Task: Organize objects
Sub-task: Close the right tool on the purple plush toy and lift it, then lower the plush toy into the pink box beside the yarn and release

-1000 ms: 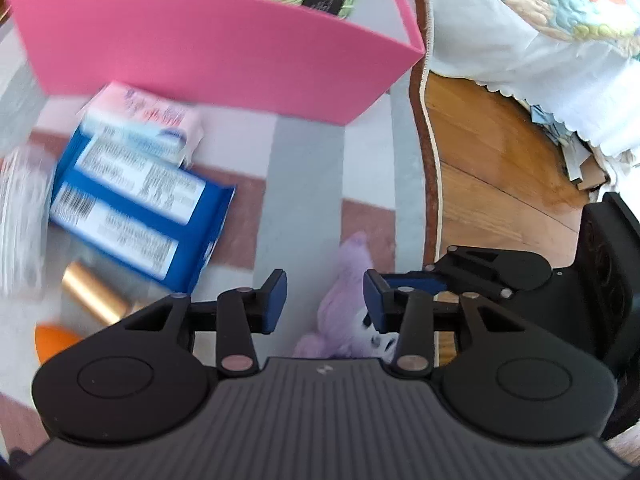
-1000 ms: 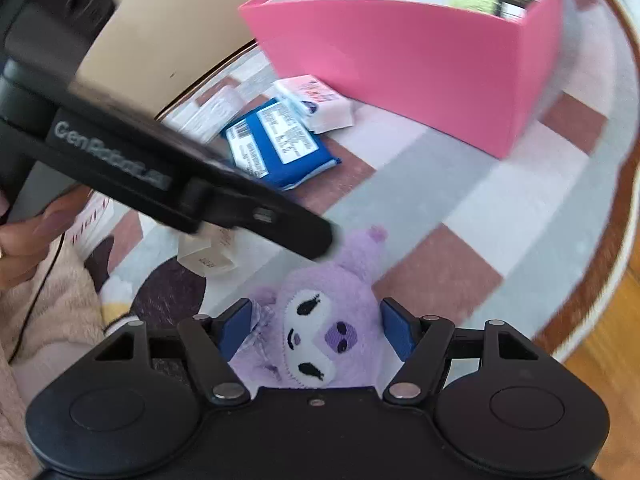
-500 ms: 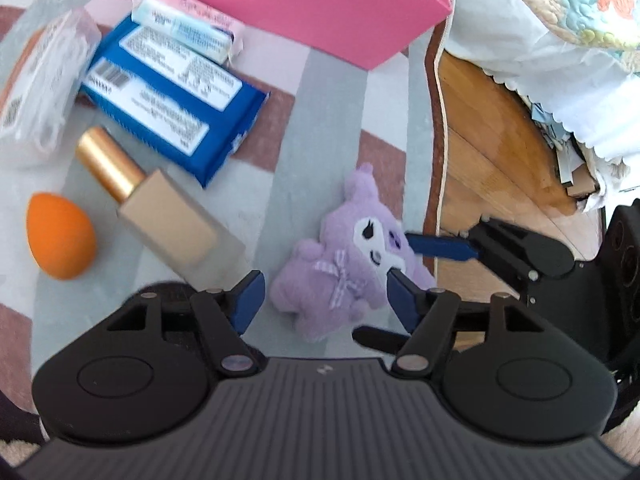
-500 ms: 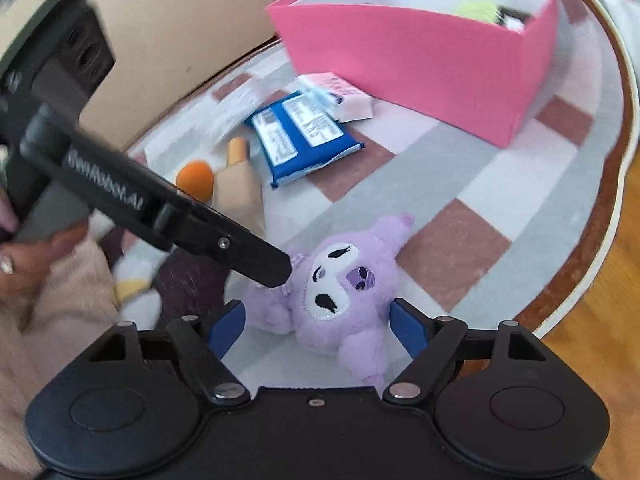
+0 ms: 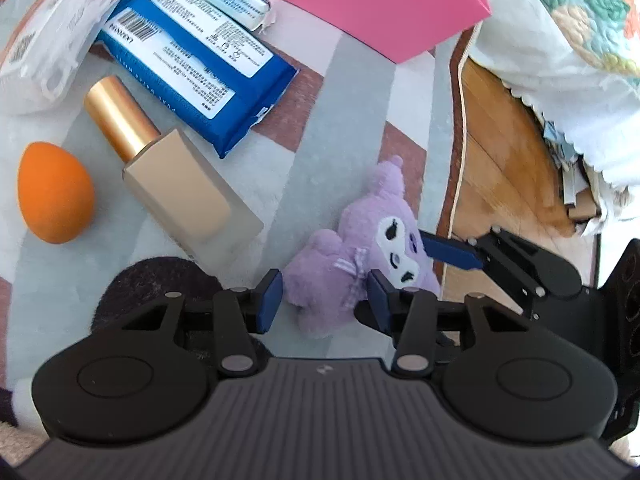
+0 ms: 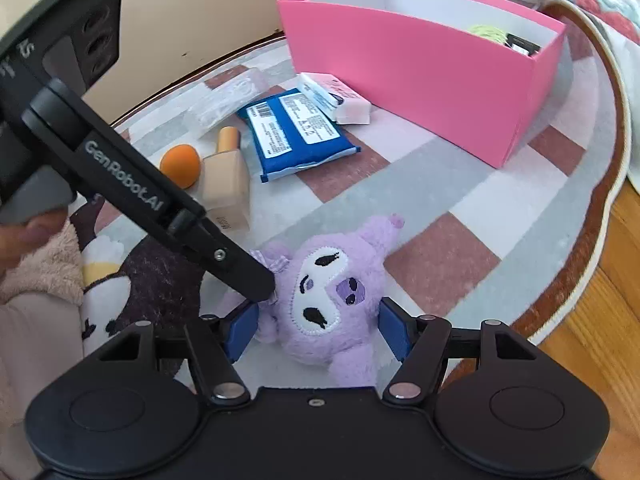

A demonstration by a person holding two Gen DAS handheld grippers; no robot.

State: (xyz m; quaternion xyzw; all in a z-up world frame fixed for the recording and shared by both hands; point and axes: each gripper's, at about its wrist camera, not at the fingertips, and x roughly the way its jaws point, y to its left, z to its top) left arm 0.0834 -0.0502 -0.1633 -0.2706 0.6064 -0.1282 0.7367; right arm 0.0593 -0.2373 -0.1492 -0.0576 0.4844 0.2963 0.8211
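Pink box [image 6: 420, 92] at 12 o'clock on the rug [image 6: 500, 200]. Blue pack [image 6: 294, 136] at 11 o'clock. Purple plush toy [image 6: 332, 300] lies on rug between both grippers; right gripper [image 6: 318, 326] and left gripper [image 5: 324, 300] both closing around it, pads not yet pressing.

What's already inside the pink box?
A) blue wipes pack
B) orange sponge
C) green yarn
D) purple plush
C: in the right wrist view, green yarn sits inside the pink box; the sponge, wipes pack and plush all lie on the rug outside it.
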